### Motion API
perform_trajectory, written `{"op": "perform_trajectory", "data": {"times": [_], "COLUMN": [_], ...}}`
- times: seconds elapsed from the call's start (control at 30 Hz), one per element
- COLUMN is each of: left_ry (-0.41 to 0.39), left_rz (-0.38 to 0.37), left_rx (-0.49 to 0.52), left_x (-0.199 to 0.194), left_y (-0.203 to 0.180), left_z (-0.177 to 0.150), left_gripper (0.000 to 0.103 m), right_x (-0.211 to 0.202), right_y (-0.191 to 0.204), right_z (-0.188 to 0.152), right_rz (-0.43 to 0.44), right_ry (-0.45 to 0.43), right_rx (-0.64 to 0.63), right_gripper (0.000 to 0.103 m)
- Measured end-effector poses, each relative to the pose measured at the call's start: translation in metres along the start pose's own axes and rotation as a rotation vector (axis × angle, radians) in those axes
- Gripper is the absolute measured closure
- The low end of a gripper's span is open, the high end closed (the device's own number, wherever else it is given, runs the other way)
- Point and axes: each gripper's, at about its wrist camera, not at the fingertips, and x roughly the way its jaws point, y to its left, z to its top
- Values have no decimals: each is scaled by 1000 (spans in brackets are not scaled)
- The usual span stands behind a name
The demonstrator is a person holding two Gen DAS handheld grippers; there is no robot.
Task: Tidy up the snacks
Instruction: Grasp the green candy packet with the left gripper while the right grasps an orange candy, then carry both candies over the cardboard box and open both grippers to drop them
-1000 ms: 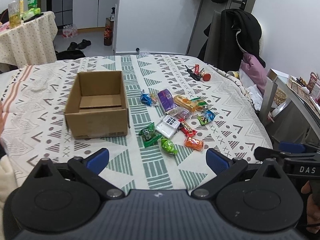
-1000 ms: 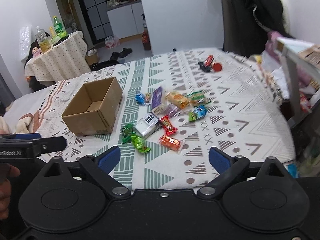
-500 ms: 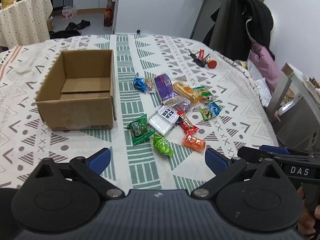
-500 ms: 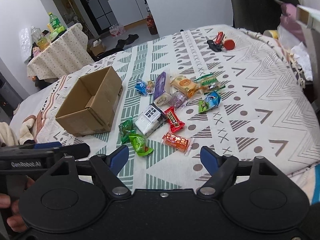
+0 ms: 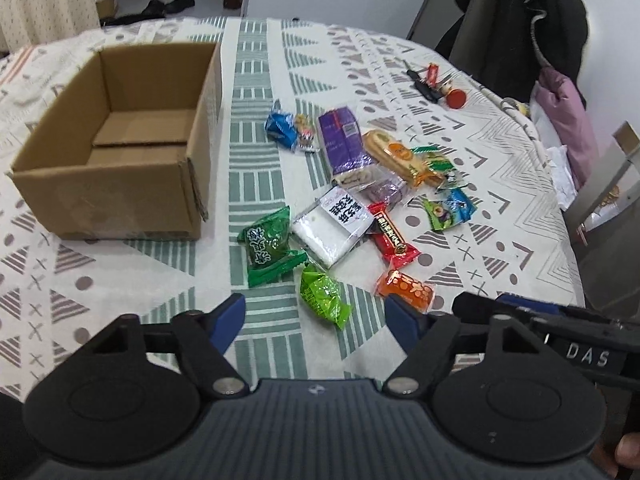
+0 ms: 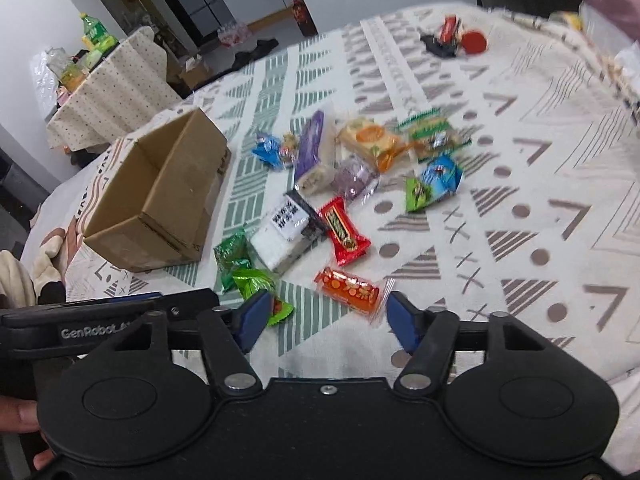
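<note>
Left wrist view: both claws, left (image 5: 314, 316) and right (image 6: 322, 316), gape empty over snacks (image 5: 360, 200) beside the box (image 5: 120, 148); slippery wrappers could squirt free if pinched off-centre.

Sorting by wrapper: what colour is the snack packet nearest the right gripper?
Orange, with a lighter printed pattern; the right wrist view shows it best.

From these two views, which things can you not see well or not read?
- Cardboard box: in the right wrist view its walls hide the floor inside.
- White packet: its label is too small and blurred to read in either view.
- Light green snack: in the right wrist view a blue finger pad covers its near end.
- Red item at the far edge: blurred, identity unclear.
</note>
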Motion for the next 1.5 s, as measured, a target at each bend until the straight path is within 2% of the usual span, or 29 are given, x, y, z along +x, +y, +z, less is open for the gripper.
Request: {"op": "perform_trajectory", "data": {"times": [0.13,0.23,0.5,0.6,0.67,0.77,0.87,0.93,1.0,1.07,1.1,1.13,1.23,1.5], "left_ry": [36,56,122,142,149,135,126,117,108,102,98,95,81,12], "left_rz": [6,13,12,14,29,30,26,23,18,15,11,7,-7,-57], "left_rx": [-26,-35,-103,-135,-161,-162,-156,-156,-158,-158,-156,-153,-137,-112], "left_x": [19,33,69,80,84,82,75,69,63,58,54,51,40,3], "left_y": [-1,-3,-9,-9,-6,-4,-2,1,3,6,7,8,9,14], "left_z": [4,8,10,8,6,4,5,5,6,5,4,3,1,0], "left_gripper": [36,38,47,61,76,80,80,81,81,81,81,81,81,81], "right_x": [16,23,40,45,47,51,59,66,72,77,78,77,70,32], "right_y": [-3,-4,-16,-14,-12,-9,-3,-2,-2,-5,-6,-7,-7,20], "right_z": [2,4,9,11,13,19,24,22,18,13,10,9,6,5], "right_rz": [27,-3,7,-9,-13,-20,-17,-3,-25,-56,-62,-62,-55,5], "right_ry": [39,44,62,54,46,19,30,65,109,159,173,180,173,79], "right_rx": [2,-18,-14,-34,-46,-74,-106,-106,-113,-112,-108,-103,-86,-116], "right_gripper": [52,52,52,53,53,53,53,53,54,63,75,81,84,84]}}
